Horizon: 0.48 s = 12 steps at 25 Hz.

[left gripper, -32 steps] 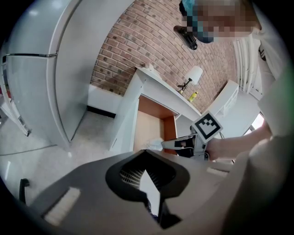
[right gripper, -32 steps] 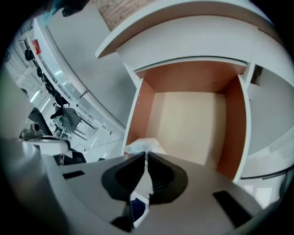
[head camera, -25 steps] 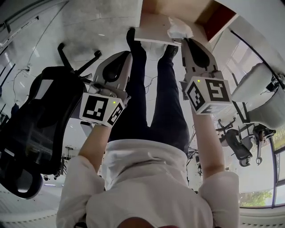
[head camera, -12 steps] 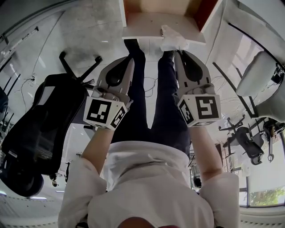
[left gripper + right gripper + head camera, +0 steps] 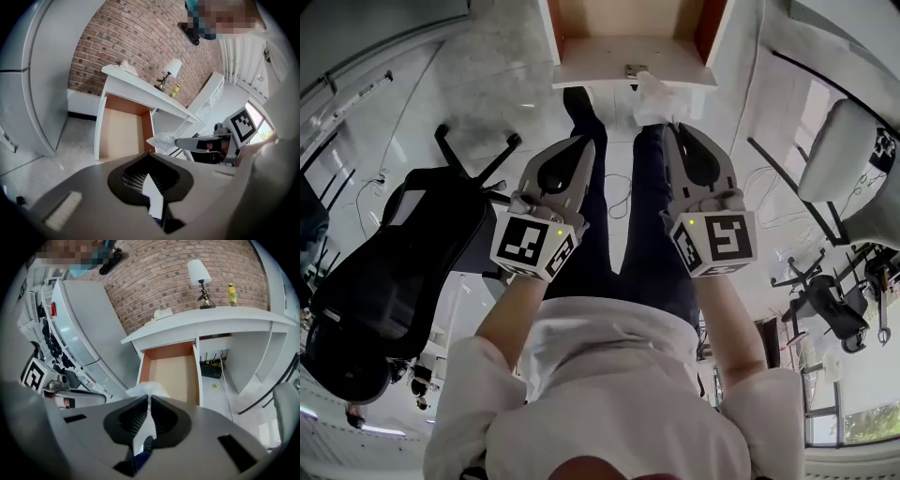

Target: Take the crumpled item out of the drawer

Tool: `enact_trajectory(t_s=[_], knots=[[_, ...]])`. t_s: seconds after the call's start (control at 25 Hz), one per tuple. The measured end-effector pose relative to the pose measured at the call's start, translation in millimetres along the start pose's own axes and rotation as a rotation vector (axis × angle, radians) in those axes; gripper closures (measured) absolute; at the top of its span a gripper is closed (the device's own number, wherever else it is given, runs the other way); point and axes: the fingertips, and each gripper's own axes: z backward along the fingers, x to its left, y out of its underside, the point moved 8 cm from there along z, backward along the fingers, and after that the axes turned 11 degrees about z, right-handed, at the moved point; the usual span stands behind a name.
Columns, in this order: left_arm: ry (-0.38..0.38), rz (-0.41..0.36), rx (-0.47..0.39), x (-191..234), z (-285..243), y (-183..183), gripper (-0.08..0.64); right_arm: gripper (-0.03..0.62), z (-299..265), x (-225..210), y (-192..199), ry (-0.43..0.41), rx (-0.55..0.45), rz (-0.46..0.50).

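The drawer [image 5: 623, 67] stands pulled out from the white desk, its wooden floor [image 5: 173, 369] bare. My right gripper [image 5: 666, 125] is shut on the crumpled white item [image 5: 654, 98], which hangs in the air just in front of the drawer's front panel. In the right gripper view the item [image 5: 146, 389] bulges out beyond the jaw tips [image 5: 150, 397]. The left gripper view shows the item [image 5: 161, 139] pinched at the right gripper's tip, beside the drawer [image 5: 119, 133]. My left gripper [image 5: 584, 141] hovers beside the right one, shut and holding nothing.
A black office chair [image 5: 384, 272] stands at the left and a pale chair [image 5: 848, 169] at the right. The person's legs [image 5: 619, 216] run under both grippers. On the desk top stand a lamp [image 5: 199, 280] and a yellow bottle [image 5: 231, 294]. A tall grey cabinet [image 5: 28, 93] stands left of the drawer.
The right gripper has drawn back from the drawer with the crumpled item, which was over the drawer's front edge and now hangs in front of it. The left gripper has shifted slightly inward.
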Motion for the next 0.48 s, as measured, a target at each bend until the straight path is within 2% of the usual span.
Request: enact_trajectory(t_s=[0.2, 0.48], knots=[[0.013, -0.018, -0.029, -19.5, 9.8, -10.1, 0.551, 0.566, 26.5, 1.8, -8.8, 0.025, -0.018, 0.003], [0.006, -0.068, -0.118, -51.5, 49.8, -57.9, 0.551, 0.566, 81.0, 16.1, -46.1, 0.061, -0.051, 0.001]])
